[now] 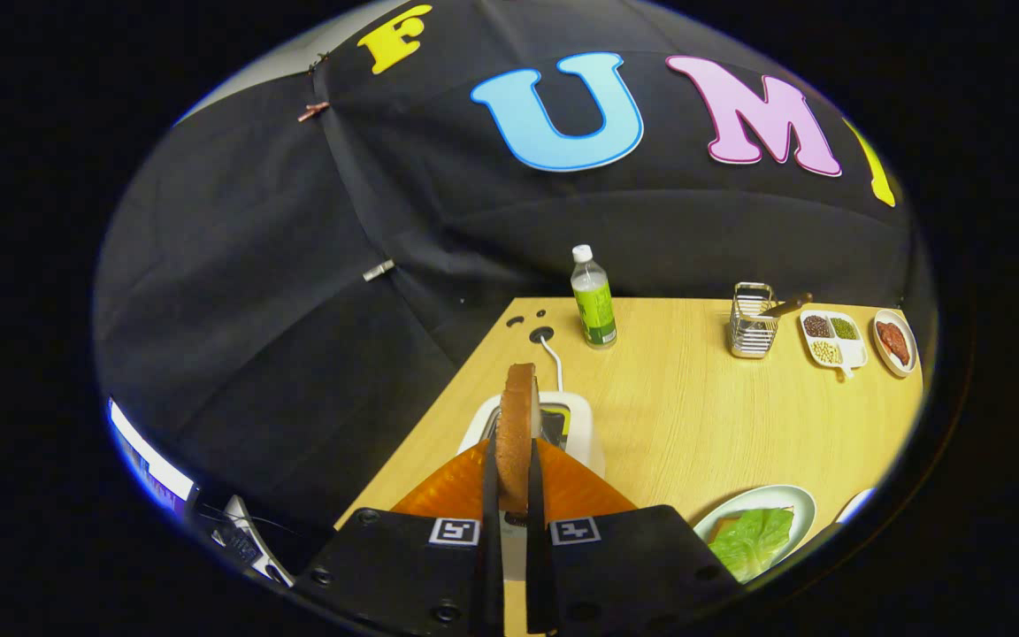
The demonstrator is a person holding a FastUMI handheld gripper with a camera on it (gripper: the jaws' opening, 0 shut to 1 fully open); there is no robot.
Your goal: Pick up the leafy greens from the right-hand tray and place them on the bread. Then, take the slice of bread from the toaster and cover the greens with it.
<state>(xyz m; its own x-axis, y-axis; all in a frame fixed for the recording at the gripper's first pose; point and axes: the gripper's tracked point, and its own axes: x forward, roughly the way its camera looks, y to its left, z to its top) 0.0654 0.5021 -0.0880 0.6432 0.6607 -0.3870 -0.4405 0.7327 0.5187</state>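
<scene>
A slice of bread (517,425) stands on edge between my fingers, lifted above the white toaster (573,423) just beyond them. My gripper (510,482) is shut on the slice, both fingers pressing its flat sides. To the right of the fingers sits a pale plate (792,497) holding a bread slice with leafy greens (753,541) laid on top. The toaster's cord runs back to a hole in the wooden table (695,407).
A green-labelled bottle (594,305) stands at the table's back. A wire rack (751,320), a divided dish of beans (832,341) and a small plate of reddish food (894,342) line the far right. Another plate's rim (859,504) sits beside the greens.
</scene>
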